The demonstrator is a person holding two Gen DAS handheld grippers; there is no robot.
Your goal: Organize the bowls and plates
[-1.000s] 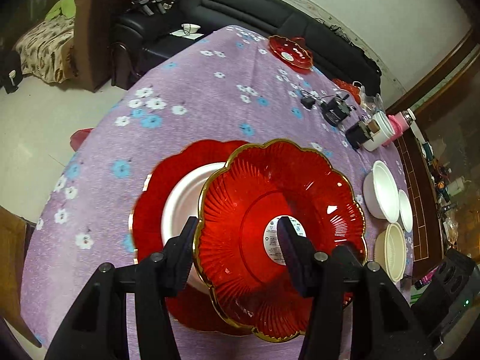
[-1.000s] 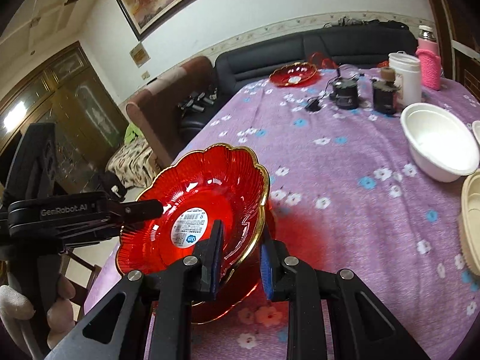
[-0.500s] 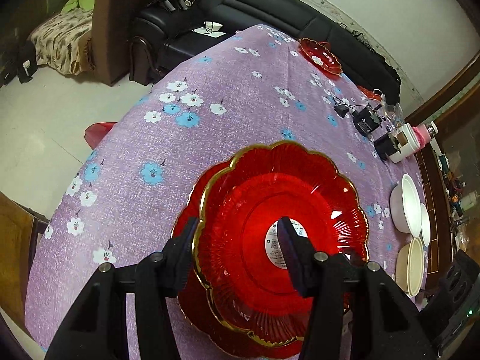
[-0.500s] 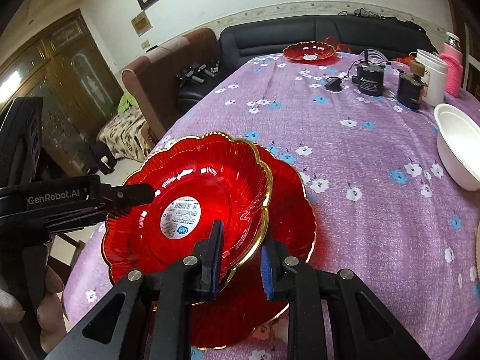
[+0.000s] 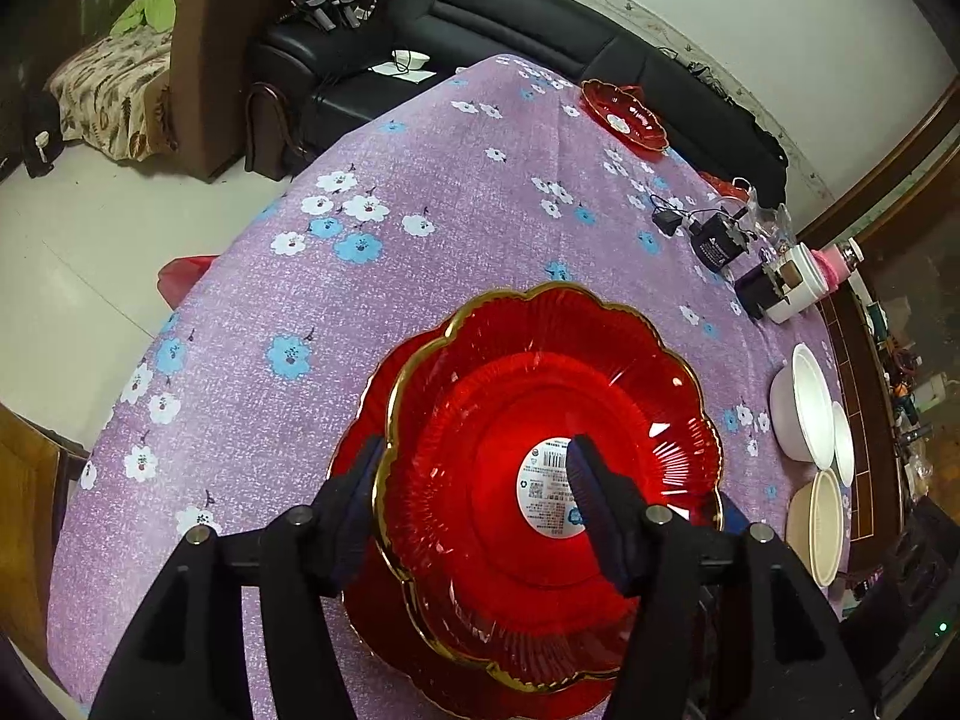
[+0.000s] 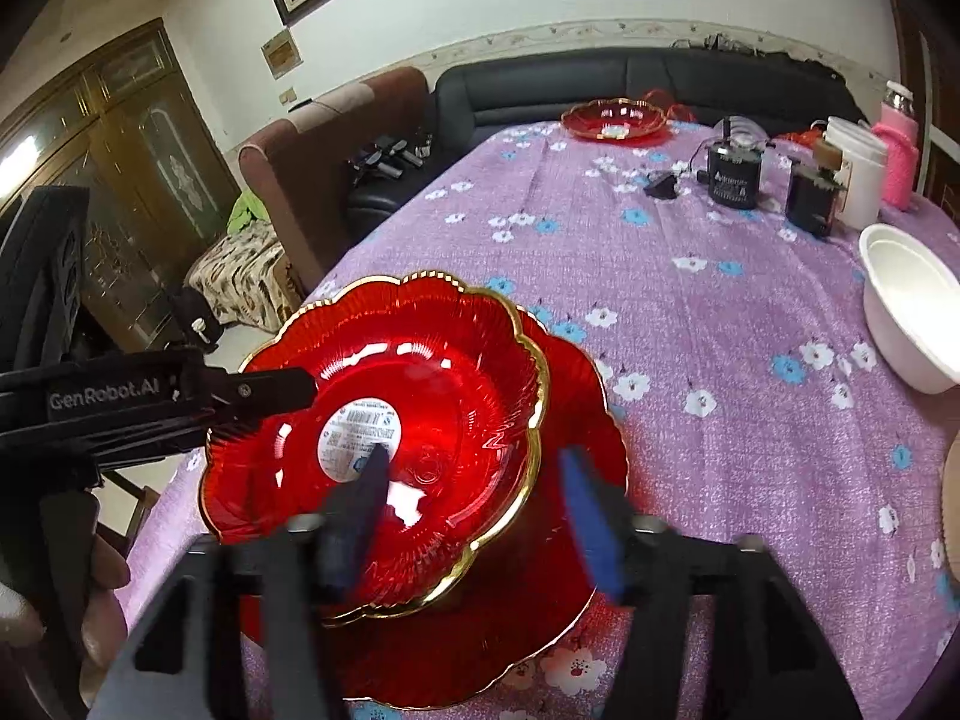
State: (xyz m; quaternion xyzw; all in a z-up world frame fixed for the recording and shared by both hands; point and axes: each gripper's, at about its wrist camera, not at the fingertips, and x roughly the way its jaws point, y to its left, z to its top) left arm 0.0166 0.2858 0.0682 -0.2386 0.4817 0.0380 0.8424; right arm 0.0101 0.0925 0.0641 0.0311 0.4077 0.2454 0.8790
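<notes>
A red glass bowl (image 5: pixel 540 396) (image 6: pixel 432 372), flower-shaped with a gold rim and a white label, sits nested on a larger red plate (image 5: pixel 390 648) (image 6: pixel 540 618) on the purple flowered tablecloth. My left gripper (image 5: pixel 474 450) straddles the bowl's near rim, one finger outside and one over the label. Its jaws are opening and the pads look just off the glass. My right gripper (image 6: pixel 473 459) straddles the opposite rim. Its jaws are opening too, blurred and well apart from the rim. The left gripper's finger (image 6: pixel 270 387) shows over the bowl's far edge in the right wrist view.
Another red bowl (image 5: pixel 624 114) (image 6: pixel 618 120) stands at the table's far end. White bowls (image 5: pixel 798 414) (image 6: pixel 912 312) and a beige bowl (image 5: pixel 816 522) sit at the right. Black adapters (image 6: pixel 732 174), a white cup (image 6: pixel 858 174) and a pink bottle (image 6: pixel 897 150) crowd the far right. The table edge lies close on the left.
The red bowl came down onto the larger red plate, covering the white bowl seen there before. The right jaws spread off the rim; the left jaws widened a little.
</notes>
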